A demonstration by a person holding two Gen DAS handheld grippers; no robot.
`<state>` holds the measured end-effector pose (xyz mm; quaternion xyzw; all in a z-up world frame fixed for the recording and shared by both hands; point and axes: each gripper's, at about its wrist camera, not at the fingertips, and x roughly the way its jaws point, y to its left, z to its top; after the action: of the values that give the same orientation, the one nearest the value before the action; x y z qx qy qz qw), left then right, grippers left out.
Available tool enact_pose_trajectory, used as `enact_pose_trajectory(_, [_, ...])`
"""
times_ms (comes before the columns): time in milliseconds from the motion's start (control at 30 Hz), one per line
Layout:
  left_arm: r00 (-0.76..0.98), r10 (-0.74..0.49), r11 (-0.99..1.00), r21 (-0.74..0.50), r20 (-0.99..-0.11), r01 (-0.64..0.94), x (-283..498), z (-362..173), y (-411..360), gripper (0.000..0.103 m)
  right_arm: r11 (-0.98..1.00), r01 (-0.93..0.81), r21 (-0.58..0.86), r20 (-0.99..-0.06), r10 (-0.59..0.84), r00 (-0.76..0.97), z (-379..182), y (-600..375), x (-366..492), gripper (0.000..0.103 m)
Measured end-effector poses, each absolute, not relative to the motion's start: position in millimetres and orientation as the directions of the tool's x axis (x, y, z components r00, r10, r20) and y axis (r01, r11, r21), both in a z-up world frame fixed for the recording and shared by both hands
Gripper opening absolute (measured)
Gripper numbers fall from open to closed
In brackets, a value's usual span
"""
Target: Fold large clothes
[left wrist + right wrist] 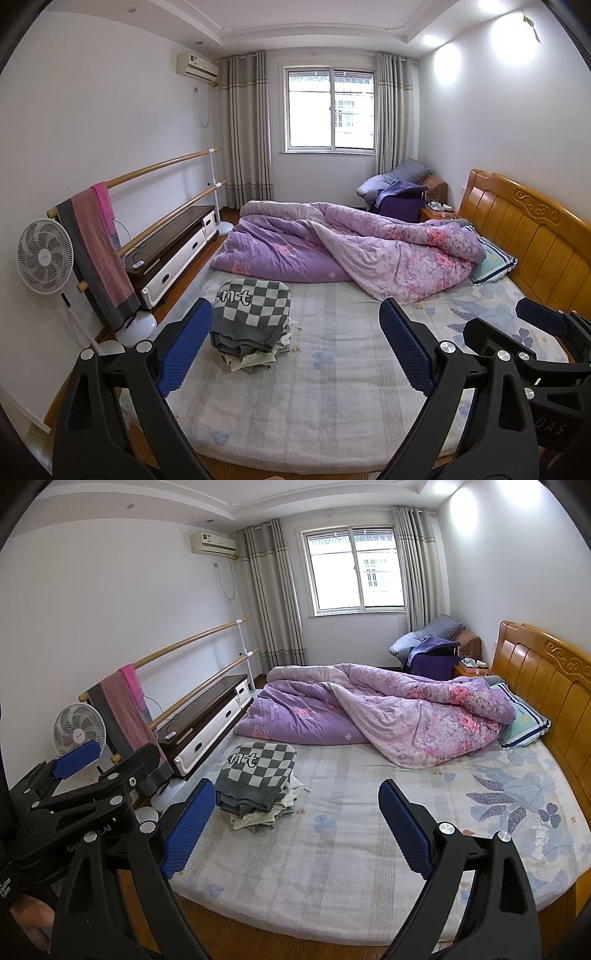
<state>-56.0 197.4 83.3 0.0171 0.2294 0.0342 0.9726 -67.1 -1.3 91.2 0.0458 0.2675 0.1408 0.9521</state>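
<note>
Clothes, a folded stack topped by a grey-and-white checked knit, sat near the bed's left edge. The left claw and right claw hung above the foot of the mattress, both gaping wide, gripping nothing. I judged the next garment wanted pinching at two corners, spread flat on the bare sheet beside the pile.

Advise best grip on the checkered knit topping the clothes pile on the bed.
Probably take the checkered sweater at its near folded edge, where the grey knit hangs over the clothes pile. That edge faces both grippers and stands proud of the layers below, so one jaw can slip beneath it. Come in low from the bed's foot. Left gripper and right gripper both hover open and empty.
</note>
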Motion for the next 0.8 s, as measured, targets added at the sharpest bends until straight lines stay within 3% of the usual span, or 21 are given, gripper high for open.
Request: enact_pose_trajectory(800, [0.897, 0.091, 0.996, 0.047, -0.433, -0.079, -55.9, 85.3, 184.3, 0.092, 0.956, -0.236, 0.173, -0.502, 0.292, 0.814, 90.5, -4.8, -61.0, 0.087])
